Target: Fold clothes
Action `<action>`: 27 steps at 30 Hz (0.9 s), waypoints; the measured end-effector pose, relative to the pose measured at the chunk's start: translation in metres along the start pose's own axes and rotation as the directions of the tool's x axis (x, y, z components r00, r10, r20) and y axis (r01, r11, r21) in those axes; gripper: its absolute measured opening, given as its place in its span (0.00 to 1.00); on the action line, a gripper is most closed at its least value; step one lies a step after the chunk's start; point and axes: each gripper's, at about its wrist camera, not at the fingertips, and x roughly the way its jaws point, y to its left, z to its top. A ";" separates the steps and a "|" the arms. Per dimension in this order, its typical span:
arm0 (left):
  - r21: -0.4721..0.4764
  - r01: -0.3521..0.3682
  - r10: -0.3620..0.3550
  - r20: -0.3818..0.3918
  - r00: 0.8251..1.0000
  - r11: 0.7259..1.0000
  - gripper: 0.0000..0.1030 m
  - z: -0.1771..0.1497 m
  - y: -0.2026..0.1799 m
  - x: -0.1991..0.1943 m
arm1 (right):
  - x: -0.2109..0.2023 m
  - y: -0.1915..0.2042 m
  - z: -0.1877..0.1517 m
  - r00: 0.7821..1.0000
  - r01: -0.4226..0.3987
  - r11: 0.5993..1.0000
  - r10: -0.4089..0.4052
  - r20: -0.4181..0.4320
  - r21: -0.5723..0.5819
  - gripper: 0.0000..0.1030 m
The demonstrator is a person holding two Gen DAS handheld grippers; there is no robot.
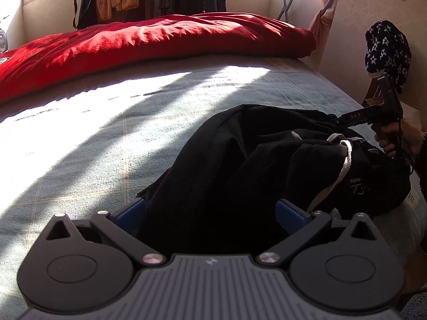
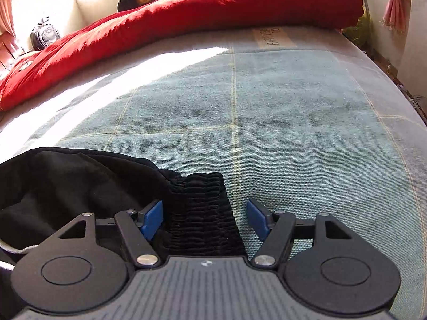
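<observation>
The bed [image 2: 307,112], covered in a pale blue-green woven sheet with thin yellow lines, carried everything. A thick red duvet [image 1: 160,40] lay bunched along its far edge, and bright sunlight crossed the middle of the sheet.

The black garment [image 1: 240,154], apparently drawstring trousers or shorts, sat crumpled in a heap at the near edge of the bed, towards the near right corner in the left wrist view. It looked soft, light and limp, likely to sag and slide wherever it was not supported, so it would need spreading flat before any fold. Its ribbed elastic waistband [image 2: 202,213] appeared the firmest part and the best place to take hold; the white drawstring [image 1: 344,157] lay loose on top and could snag.

The left claw [image 1: 210,213] stood wide with dark cloth bulging up between its blue pads; whether the pads pressed the fabric could not be told.

The right claw [image 2: 204,220] was released: the waistband lay between its fingers, touching or just beside the left pad, but sheet showed between the band and the right pad [image 2: 257,220], so nothing was grasped.
</observation>
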 end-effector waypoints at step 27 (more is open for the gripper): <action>0.002 -0.074 0.074 0.014 0.997 0.997 0.99 0.017 -0.017 -0.015 | -0.021 -0.057 0.025 0.977 0.106 0.972 -0.141 0.159 0.211 0.51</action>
